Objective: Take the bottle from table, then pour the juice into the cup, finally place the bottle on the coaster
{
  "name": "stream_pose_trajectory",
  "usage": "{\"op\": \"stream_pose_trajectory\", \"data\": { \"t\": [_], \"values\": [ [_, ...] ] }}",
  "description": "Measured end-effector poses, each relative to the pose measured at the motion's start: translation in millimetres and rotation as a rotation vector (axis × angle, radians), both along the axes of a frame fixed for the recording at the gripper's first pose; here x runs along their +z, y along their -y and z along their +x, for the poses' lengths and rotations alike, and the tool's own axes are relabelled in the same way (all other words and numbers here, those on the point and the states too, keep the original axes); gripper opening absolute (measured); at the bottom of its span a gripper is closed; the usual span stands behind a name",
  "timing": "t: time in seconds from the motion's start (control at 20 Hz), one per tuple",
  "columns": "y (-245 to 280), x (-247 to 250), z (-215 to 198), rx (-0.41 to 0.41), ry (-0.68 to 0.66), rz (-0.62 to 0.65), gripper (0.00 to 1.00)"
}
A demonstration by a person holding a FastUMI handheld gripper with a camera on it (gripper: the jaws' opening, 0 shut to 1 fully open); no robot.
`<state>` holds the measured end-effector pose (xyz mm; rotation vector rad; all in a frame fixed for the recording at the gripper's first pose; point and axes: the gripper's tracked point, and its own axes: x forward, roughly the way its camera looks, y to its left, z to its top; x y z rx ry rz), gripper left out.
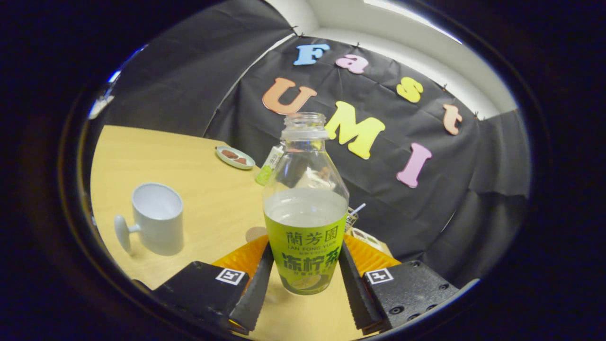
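Bottle (306, 208) stands capless between the fingers of the claw (305, 279), which look clamped on its labelled lower body. Juice fills about half; a fast tilt toward the cup (157, 218) across the bench (208, 189) could slop it or let the bottle slip.

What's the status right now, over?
Jaws shut on bottle, uncapped, part full. Cup beside it, upright, empty. Path to cup clear.
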<state>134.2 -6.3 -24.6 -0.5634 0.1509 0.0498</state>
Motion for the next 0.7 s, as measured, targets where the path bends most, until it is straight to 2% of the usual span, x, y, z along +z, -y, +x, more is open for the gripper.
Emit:
{"op": "stream_pose_trajectory", "data": {
  "t": [0.2, 0.7],
  "values": [
    [2.4, 0.3, 6.3, -0.035, 0.046, -0.195, 0.78],
    [-23.4, -3.6, 7.4, -0.024, 0.133, -0.573, 0.78]
  ]
}}
